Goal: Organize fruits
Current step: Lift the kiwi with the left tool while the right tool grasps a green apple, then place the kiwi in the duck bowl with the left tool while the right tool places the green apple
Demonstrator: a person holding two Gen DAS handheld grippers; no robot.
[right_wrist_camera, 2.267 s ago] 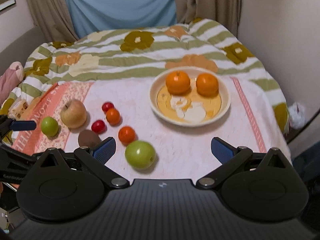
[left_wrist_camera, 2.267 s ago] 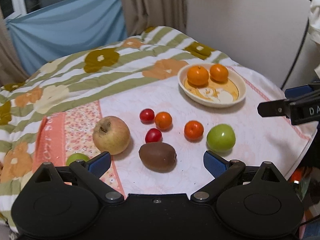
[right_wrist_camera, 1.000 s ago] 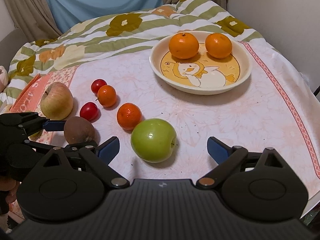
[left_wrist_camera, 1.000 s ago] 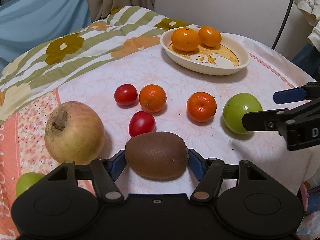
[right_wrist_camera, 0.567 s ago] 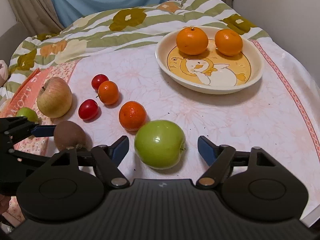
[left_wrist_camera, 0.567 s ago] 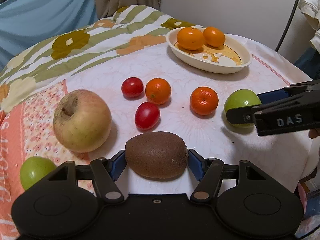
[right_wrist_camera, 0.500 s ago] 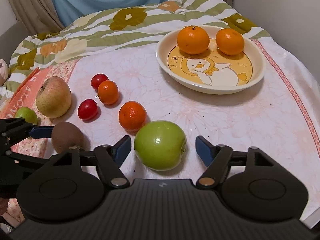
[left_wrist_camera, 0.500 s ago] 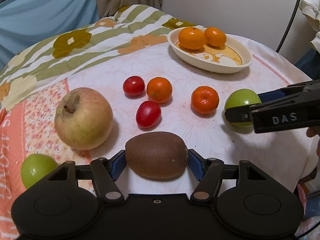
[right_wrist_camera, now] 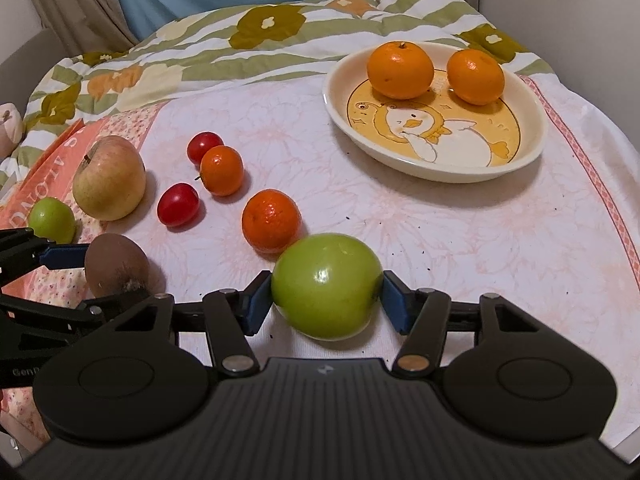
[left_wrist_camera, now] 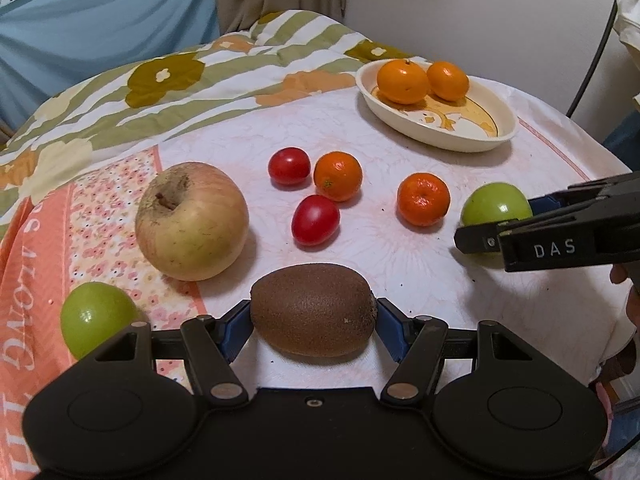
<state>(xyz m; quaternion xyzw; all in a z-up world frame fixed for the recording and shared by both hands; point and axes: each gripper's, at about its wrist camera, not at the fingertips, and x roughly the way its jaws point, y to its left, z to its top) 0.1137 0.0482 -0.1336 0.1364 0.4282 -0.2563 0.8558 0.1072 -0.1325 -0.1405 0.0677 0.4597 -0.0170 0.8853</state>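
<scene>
Two oranges (right_wrist_camera: 400, 65) already in the plate (right_wrist_camera: 532, 152); seven loose fruits left on the bench. Left gripper (left_wrist_camera: 313, 326) fingers clamped on the kiwi (left_wrist_camera: 314, 309), right gripper (right_wrist_camera: 326, 302) fingers just closing against the green apple (right_wrist_camera: 326, 285), both low on the cloth.

floral cloth (right_wrist_camera: 400, 208) on bed: bowl (right_wrist_camera: 532, 148), apples, kiwi (left_wrist_camera: 314, 310), mandarins, tomatoes directly on it.

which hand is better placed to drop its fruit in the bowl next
Right: its hand-held gripper has just closed on the green apple, nearer the bowl than the left's kiwi.
</scene>
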